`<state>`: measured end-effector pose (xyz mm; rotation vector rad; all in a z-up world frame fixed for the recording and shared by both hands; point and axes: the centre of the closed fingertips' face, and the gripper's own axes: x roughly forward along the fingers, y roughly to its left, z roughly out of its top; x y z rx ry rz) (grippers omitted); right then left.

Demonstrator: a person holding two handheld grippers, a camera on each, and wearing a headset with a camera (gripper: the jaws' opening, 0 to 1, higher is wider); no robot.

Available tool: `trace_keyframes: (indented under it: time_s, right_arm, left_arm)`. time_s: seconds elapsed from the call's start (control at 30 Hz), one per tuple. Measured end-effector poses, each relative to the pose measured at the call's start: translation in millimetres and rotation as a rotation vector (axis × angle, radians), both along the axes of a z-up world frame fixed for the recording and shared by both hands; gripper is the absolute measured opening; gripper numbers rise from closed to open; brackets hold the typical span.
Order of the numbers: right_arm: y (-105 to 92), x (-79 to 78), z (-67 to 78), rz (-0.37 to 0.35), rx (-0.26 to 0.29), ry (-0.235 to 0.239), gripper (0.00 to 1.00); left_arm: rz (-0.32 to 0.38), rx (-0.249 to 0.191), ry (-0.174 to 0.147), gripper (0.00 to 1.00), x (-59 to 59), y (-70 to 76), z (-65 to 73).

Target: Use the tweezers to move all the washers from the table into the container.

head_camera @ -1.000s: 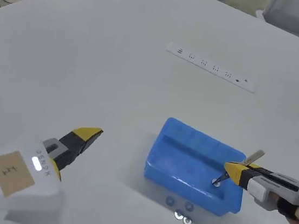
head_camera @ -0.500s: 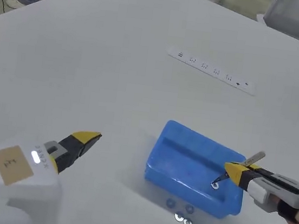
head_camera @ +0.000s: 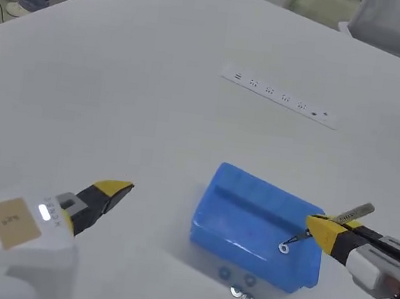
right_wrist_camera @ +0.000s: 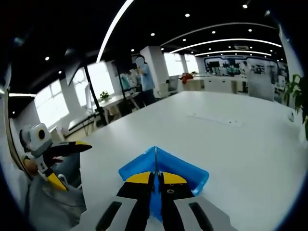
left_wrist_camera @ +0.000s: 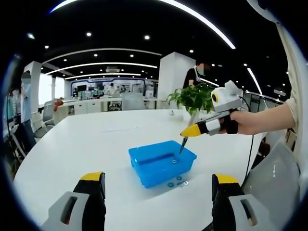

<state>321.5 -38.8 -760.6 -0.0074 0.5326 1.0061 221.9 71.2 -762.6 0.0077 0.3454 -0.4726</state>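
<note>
Four washers (head_camera: 238,293), as near as we could count, lay clustered on the bench (head_camera: 119,96) just beside the near wall of the blue container (head_camera: 249,221), at its 6 o'clock in the head view. One further washer (head_camera: 284,248) hung at the tips of the tweezers (head_camera: 297,239), over the container's interior toward its 4 o'clock corner. The right tool (head_camera: 319,230) was closed narrow on the tweezers. The left tool (head_camera: 152,252) stood wide, holding nothing, at 8 o'clock from the container.

We judged the washers light, thin, rigid and slick. Lying flat, they offered little edge. We rated the best hold as a pinch across the ring, one tip through the hole, with light pressure so the part would not spring free.

Bare bench lay open from 9 through 12 o'clock, and the power strip (head_camera: 279,97) sat well apart at 12 o'clock. The container wall closed off the cluster's far side, so we judged an approach from 6 or 3 o'clock freer.
</note>
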Motion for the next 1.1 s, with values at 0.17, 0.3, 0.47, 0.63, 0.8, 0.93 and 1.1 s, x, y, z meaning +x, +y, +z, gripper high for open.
trace_keyframes:
  time_s: [0.17,0.3,0.47,0.63,0.8,0.93,1.1]
  right_arm:
    - [0.1,-15.2,10.1,0.009,0.034,0.001,0.03]
    - [3.2,-28.3,10.4,0.036,0.041,0.0,0.03]
    - [8.1,-40.5,-1.3,0.076,0.033,0.012,0.03]
    - [11.8,-44.8,-18.6,0.095,-0.001,0.033,0.03]
    - [16.9,-50.1,-37.2,0.119,-0.026,0.066,0.03]
    - [18.9,-53.2,-47.6,0.138,-0.056,0.076,0.03]
    - [19.5,-52.3,-57.4,0.161,-0.088,0.065,0.03]
  left_arm:
    - [-0.012,0.008,0.006,0.93,-1.0,-2.0,-1.8]
    - [-0.014,0.007,0.007,0.93,-1.3,-2.5,-1.7]
    - [-0.016,0.009,0.006,0.93,-1.6,-2.7,-1.8]
    - [-0.014,0.008,0.009,0.93,-1.5,-2.4,-2.5]
    - [-0.012,0.007,0.008,0.93,-1.3,-2.0,-2.7]
    - [-0.011,0.007,0.012,0.93,-1.3,-1.5,-3.4]
    - [-0.011,0.008,0.014,0.93,-1.4,-1.3,-3.9]
